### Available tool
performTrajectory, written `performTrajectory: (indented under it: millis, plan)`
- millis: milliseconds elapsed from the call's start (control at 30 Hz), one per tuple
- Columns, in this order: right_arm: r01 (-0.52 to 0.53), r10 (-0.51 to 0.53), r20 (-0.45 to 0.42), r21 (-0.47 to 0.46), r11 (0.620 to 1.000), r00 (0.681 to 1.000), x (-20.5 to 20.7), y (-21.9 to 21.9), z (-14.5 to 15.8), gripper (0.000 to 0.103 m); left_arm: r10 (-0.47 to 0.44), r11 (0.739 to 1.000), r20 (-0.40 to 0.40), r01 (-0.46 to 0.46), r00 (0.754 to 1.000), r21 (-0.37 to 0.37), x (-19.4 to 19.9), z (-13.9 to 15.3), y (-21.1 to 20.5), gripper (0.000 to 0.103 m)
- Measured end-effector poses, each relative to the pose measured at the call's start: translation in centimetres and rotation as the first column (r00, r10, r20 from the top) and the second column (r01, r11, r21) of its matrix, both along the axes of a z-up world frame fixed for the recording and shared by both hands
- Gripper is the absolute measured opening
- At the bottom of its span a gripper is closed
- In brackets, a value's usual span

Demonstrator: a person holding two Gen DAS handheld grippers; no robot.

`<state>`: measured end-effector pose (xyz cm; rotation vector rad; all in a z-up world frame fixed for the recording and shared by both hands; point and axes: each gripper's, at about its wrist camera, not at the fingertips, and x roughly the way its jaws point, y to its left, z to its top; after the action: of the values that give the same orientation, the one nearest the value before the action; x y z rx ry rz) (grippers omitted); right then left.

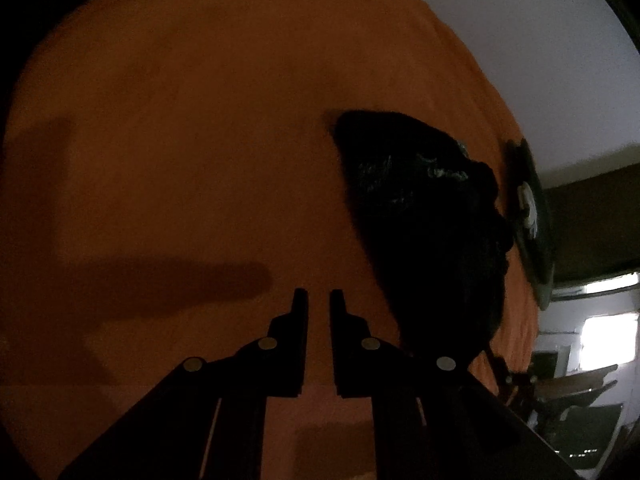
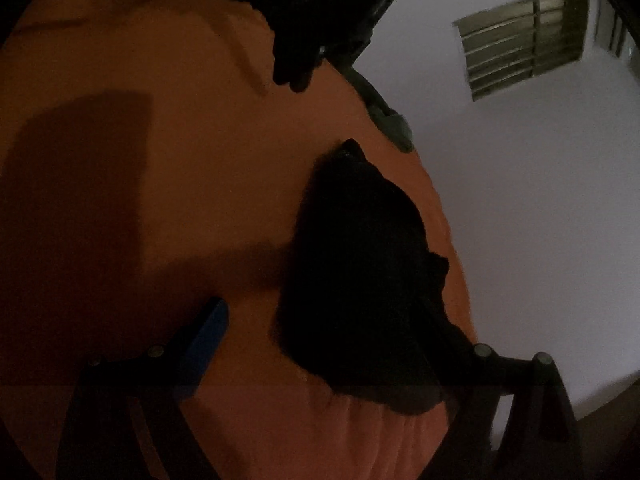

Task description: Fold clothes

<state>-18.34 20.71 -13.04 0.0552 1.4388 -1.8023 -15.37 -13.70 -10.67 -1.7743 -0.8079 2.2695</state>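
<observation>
A soft, light black garment (image 2: 360,280) lies bunched on an orange bed sheet (image 1: 180,160). Left tool (image 1: 319,300) nearly closed, empty; right tool (image 2: 348,328) wide open around it, best gripping an edge.

Dim room, low light. Orange sheet (image 1: 200,140) covers the bed. Pale plain wall (image 2: 520,200) behind it, with a louvred window (image 2: 524,44) high up. Bright window glare (image 1: 606,340) and dark furniture (image 1: 580,400) at far right, blurred.
</observation>
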Motion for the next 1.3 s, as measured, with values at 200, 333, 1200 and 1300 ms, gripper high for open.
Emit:
performTrajectory:
  millis: [200,333,1200,1300]
  plan:
    - [0.169,-0.169,-0.019,-0.030,0.985,0.985,-3.0,-5.4,-0.4,0.091,0.046,0.997,0.023,-0.047,0.999,0.057,0.8,-0.2,-2.2,0.011]
    - [0.213,-0.213,0.105,0.009,0.977,0.971,-4.2,-6.1,0.1,0.090,0.040,0.997,0.055,-0.044,0.998,0.068,0.1,-0.9,-1.3,0.011]
    - [0.504,0.090,0.996,-0.091,0.859,0.027,-20.6,-5.0,25.4,0.005,0.054,0.968,-0.240,0.008,0.969,0.251,0.8,12.2,2.3,0.011]
    - [0.593,0.242,0.949,-0.077,0.802,-0.203,-22.7,-0.8,26.0,0.005,0.007,0.978,-0.342,0.065,0.940,0.198,0.4,15.0,4.5,0.011]
